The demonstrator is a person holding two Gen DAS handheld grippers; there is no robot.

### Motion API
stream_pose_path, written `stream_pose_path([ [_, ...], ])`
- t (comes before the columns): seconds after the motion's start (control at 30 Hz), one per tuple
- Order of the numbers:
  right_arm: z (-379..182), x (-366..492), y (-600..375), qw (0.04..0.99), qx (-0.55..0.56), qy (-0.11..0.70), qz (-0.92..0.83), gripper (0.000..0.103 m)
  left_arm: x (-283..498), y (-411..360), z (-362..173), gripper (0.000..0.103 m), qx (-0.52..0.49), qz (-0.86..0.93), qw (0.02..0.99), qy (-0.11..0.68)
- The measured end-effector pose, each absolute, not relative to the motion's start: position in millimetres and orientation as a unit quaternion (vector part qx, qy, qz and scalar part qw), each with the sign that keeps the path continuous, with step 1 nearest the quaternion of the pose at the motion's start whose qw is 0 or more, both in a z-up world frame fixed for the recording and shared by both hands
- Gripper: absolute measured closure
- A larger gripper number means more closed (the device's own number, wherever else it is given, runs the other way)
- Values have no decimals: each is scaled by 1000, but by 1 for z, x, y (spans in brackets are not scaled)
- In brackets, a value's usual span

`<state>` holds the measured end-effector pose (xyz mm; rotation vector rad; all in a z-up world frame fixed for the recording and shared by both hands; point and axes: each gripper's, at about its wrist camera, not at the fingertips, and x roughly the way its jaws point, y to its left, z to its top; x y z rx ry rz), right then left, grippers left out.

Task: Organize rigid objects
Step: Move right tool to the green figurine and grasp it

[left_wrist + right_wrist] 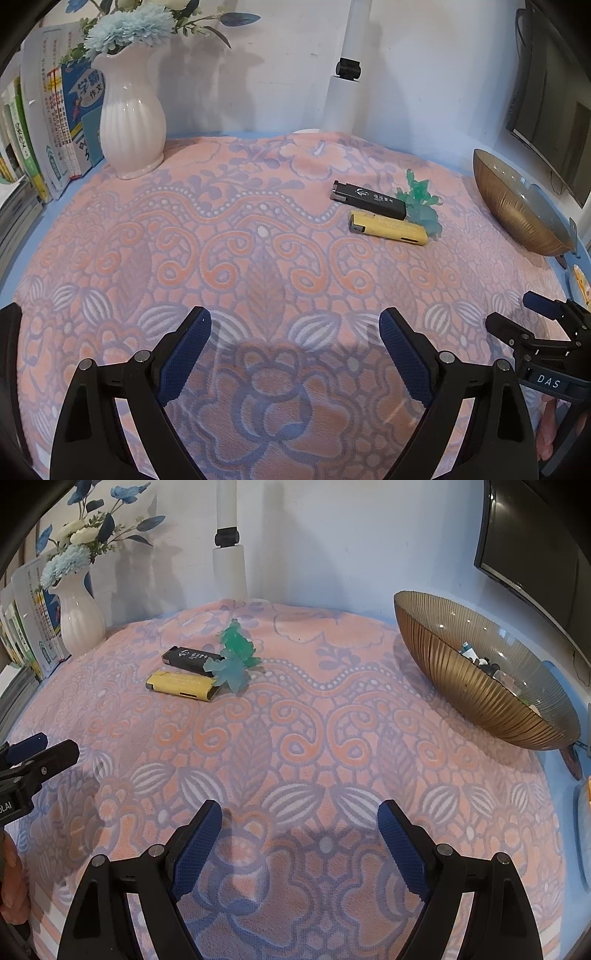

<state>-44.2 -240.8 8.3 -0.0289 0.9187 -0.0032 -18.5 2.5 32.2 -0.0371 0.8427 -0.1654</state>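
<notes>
right wrist view: right gripper [299, 845] spread, empty; left gripper [295, 354] likewise. black lighter [190, 659], yellow lighter [183, 685], green figure [234, 661] clustered mid-cloth; bowl [476, 690] far right. advice: approach yellow lighter first, pinch across narrow sides, lift clear before bowl.

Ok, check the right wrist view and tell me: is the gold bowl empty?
No, the gold ribbed bowl already holds several small objects near its far inner wall.

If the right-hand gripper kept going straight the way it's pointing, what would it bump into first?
Most likely just the patterned cloth. The right gripper is open and empty, angled down at bare fabric. The yellow lighter and ribbed bowl lie off to either side.
</notes>
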Motion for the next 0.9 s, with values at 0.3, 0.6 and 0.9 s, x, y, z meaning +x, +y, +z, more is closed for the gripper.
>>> stream_pose_path([
  [0.3,30,-11,-265,851,149,495,99,18,-11,-38,54,11,35,-150,888,434],
  [0.6,27,72,-248,838,151,511,115,40,54,-106,32,11,95,-155,880,438],
  [0.9,13,101,-229,850,112,501,120,53,79,-99,14,11,56,-134,877,457],
])
